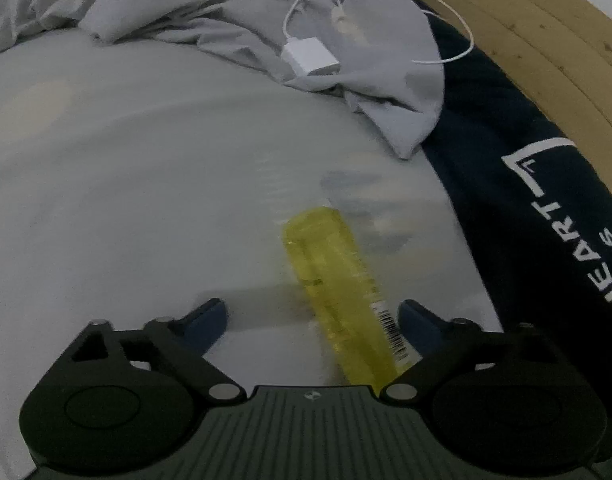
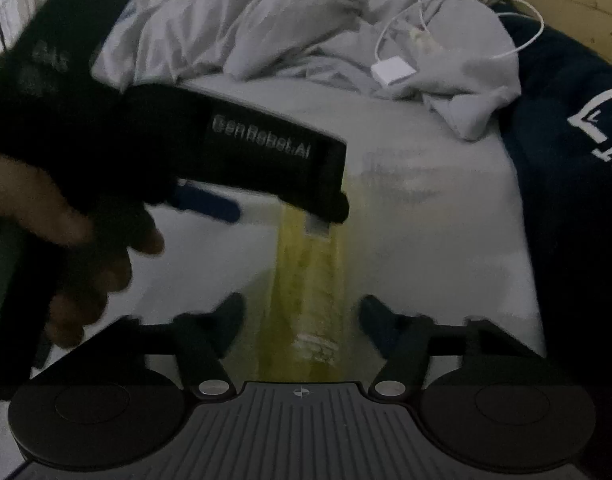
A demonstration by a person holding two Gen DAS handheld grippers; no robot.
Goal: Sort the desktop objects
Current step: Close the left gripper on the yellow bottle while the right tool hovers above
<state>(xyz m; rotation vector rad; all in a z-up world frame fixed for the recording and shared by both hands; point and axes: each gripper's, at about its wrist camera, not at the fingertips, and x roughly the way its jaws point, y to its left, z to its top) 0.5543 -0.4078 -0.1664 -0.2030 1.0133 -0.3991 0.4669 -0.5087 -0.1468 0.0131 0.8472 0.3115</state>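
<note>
**Operator:** Left wrist view first. What is the left gripper (image 1: pixel 311 312) doing?

**Technician:** Its jaws are standing wide apart and gripping nothing. The yellow ruler (image 1: pixel 337 300) is lying flat on the pale sheet (image 1: pixel 126 180), running forward between the fingers but biased toward the right one, with its barcoded end closest to that finger. In my judgement the wide setting is giving clearance to straddle the ruler across its width before closing.

**Operator:** Anything else ahead of the tool?

**Technician:** A white charger (image 1: pixel 310 56) with its cable is resting on a crumpled grey cloth (image 1: pixel 385 80) far forward and slightly right. A navy garment (image 1: pixel 525 200) is lying off to the right side.

**Operator:** Now the right wrist view.

**Technician:** The right gripper (image 2: pixel 302 312) is also standing wide and empty, with the ruler (image 2: pixel 306 292) centred between its fingers, though blurred. The left gripper (image 2: pixel 266 200) is hanging ahead and to the left, over the ruler's far part; contact cannot be determined. The person's hand (image 2: pixel 66 248) is holding its handle.

**Operator:** Why are both tools on one object?

**Technician:** Likely because a thin, flat item is difficult to lift off soft bedding with one tool.
</note>
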